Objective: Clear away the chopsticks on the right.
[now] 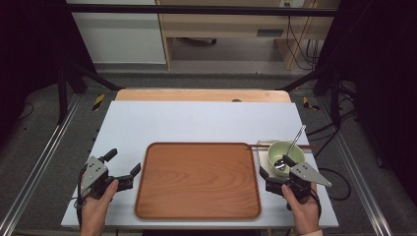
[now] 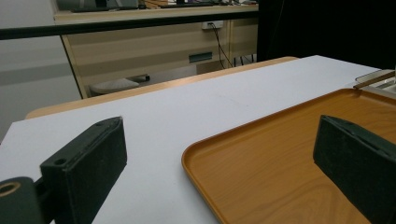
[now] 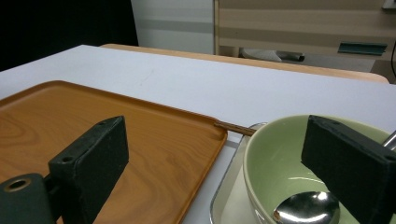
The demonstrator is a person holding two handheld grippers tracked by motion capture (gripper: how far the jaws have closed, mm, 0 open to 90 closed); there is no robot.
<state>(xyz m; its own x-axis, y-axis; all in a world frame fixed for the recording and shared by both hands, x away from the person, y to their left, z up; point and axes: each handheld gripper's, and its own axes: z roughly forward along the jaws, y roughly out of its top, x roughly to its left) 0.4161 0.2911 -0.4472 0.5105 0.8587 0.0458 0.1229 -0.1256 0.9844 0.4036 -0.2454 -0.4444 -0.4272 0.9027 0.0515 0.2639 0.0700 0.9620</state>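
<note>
I take the bowl as my target: it sits just right of the tray, off its far right corner, inside a shallow clear dish that keeps it from sliding. A spoon rests in it, bowl-end down, handle leaning over the rim away from me, so it should ride along if I lift carefully. Chopsticks lie behind the bowl, pointing toward the tray. My right gripper stands wide open at the bowl's near rim; in the right gripper view one jaw is over the rim and the other outside it, lined up to pinch the wall. My left gripper, also wide, waits at the tray's left edge, probably to steady it.
</note>
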